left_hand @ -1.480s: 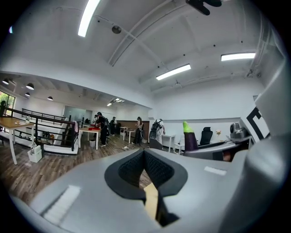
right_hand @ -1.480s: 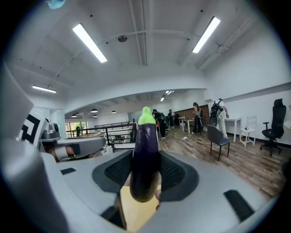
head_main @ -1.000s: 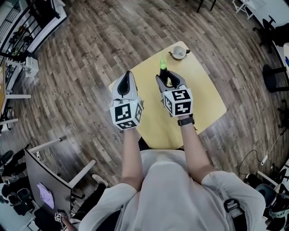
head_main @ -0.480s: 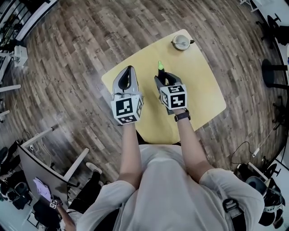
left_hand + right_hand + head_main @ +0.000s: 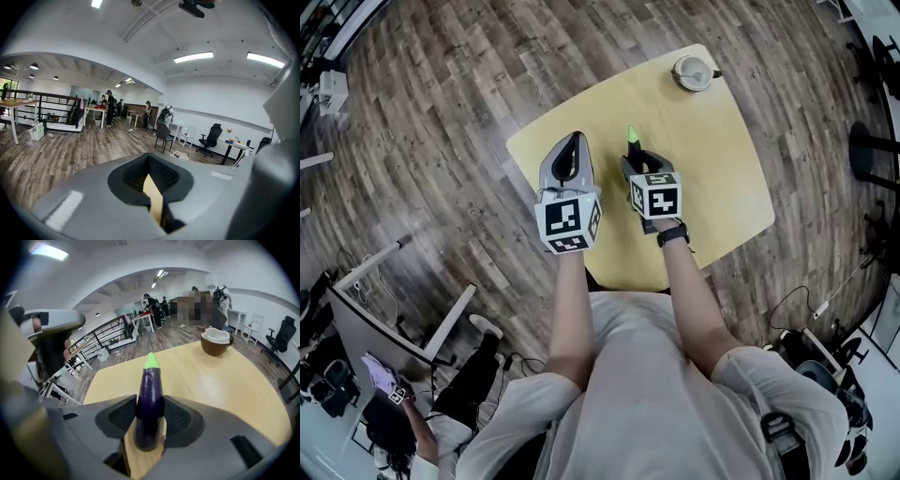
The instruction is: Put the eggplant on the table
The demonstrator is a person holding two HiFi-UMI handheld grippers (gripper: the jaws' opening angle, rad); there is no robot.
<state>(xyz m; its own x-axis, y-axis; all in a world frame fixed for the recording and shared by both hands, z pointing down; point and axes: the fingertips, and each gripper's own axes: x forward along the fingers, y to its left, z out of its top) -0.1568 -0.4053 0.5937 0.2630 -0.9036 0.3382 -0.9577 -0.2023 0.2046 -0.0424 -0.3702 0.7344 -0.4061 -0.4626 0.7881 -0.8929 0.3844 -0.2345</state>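
Note:
A purple eggplant (image 5: 150,389) with a light green tip (image 5: 632,137) sticks out forward between the pads of my right gripper (image 5: 150,414), which is shut on its thicker end. In the head view the right gripper (image 5: 643,167) hangs over the middle of the yellow table (image 5: 717,173), pointing steeply down, and the eggplant's tip is above the tabletop (image 5: 211,376). My left gripper (image 5: 570,145) is beside it, over the table's left part. Its jaws (image 5: 150,161) are shut with nothing between them; only a sliver of yellow table shows behind the pads.
A brown cup with a white inside (image 5: 692,72) stands near the table's far right corner, also in the right gripper view (image 5: 216,341). Wooden floor surrounds the table. A desk and a seated person (image 5: 389,412) are at lower left; black chair bases (image 5: 872,155) stand at the right.
Both grippers have sunk toward the tabletop, the right one more and tilting further down. The eggplant stays gripped in the right gripper.

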